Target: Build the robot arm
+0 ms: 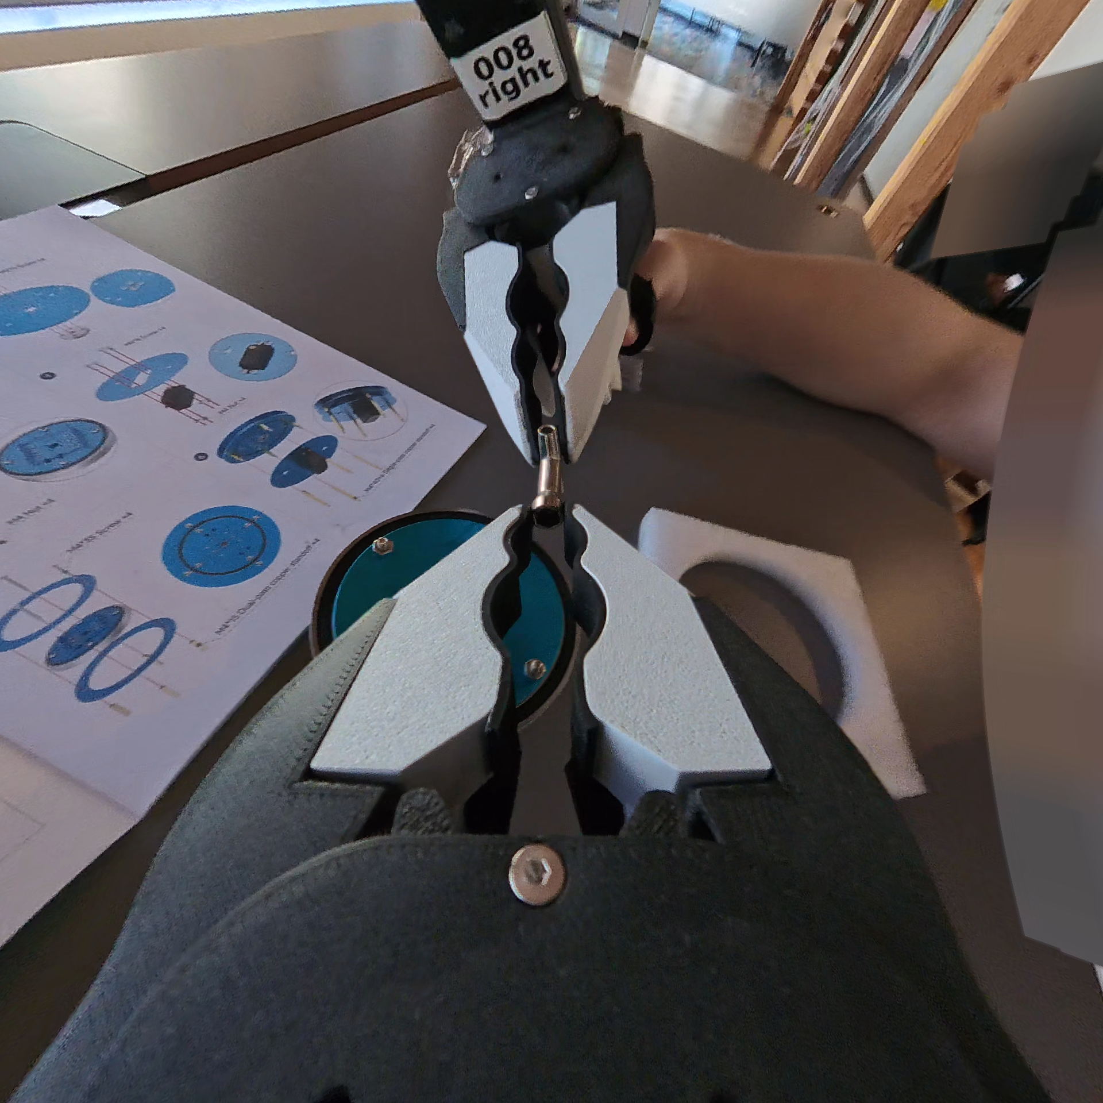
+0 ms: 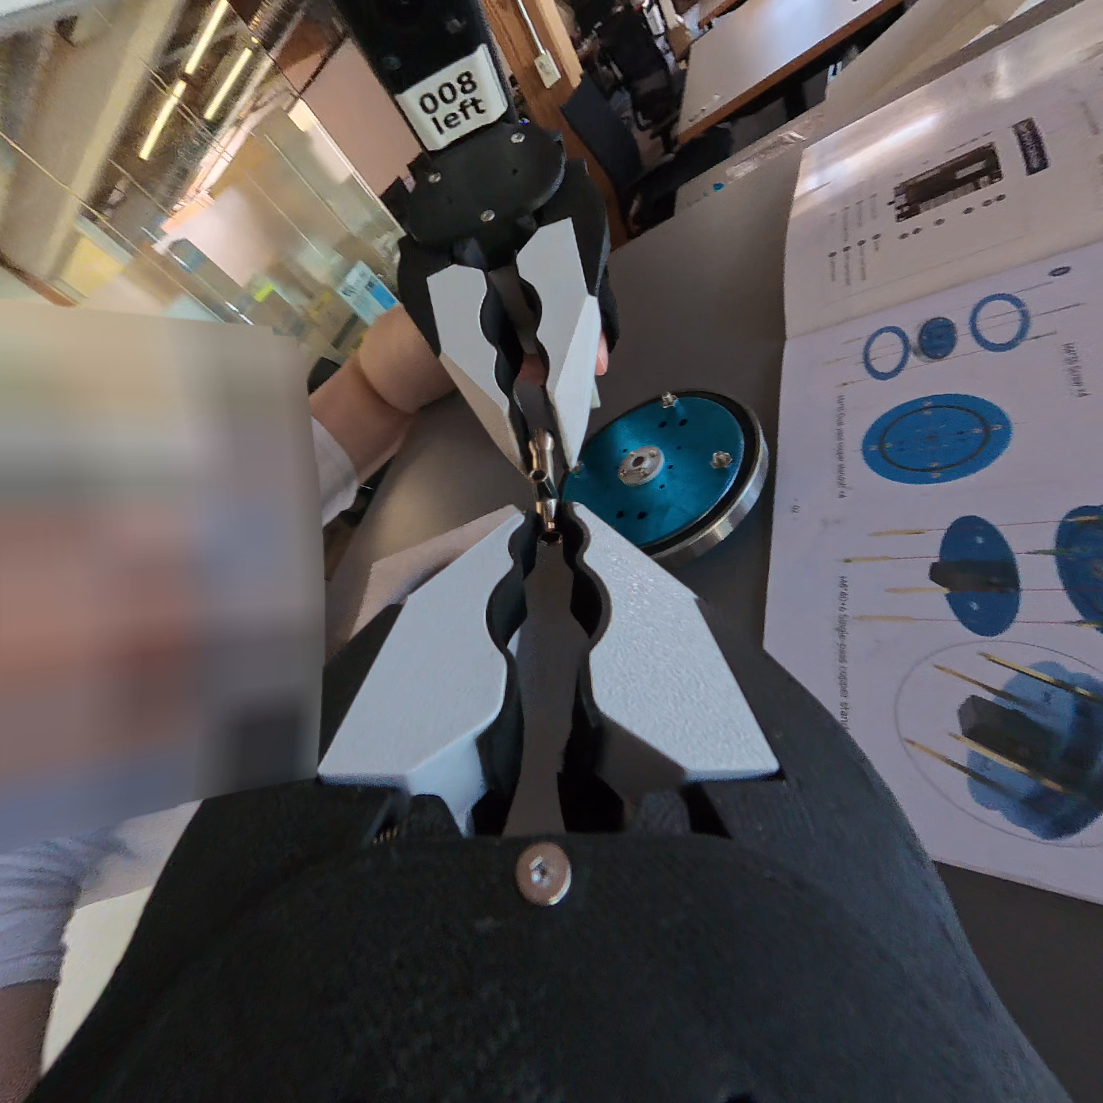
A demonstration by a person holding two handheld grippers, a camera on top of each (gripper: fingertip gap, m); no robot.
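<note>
The left tool (image 1: 546, 516) is clamped on one end of a small metal rod (image 1: 548, 477), its white fingers (image 1: 441, 644) drawn close at the tips around the rod's hollow dark end. The right tool (image 2: 546, 525) is clamped on the rod (image 2: 544, 477) from the opposite side, tip to tip with the left, so the rod bridges the two and hangs above the counter (image 1: 298, 197). In the left wrist view the right tool (image 1: 549, 450) comes down from the top of the picture, with a white label bearing writing on its black neck and a person's hand (image 1: 668, 280) behind it. In the right wrist view the left tool (image 2: 544, 450) likewise carries a white label with writing, and part of a hand (image 2: 600, 352) shows behind its fingers. Just beyond and below the tips lies a blue disc (image 2: 662, 471) in a metal rim, flat on the dark counter (image 2: 686, 298), with a silver hub at its middle, small holes, and raised silver fasteners near its edge; the left wrist view sees the disc (image 1: 370, 585) partly hidden behind the left tool's fingers. Beside the disc lies a white sheet (image 1: 179, 477) printed with blue disc and ring drawings and small captions, also seen in the right wrist view (image 2: 931, 537). A white foam block (image 1: 835, 597) with a rounded cutout lies on the counter on the other side of the left tool.
</note>
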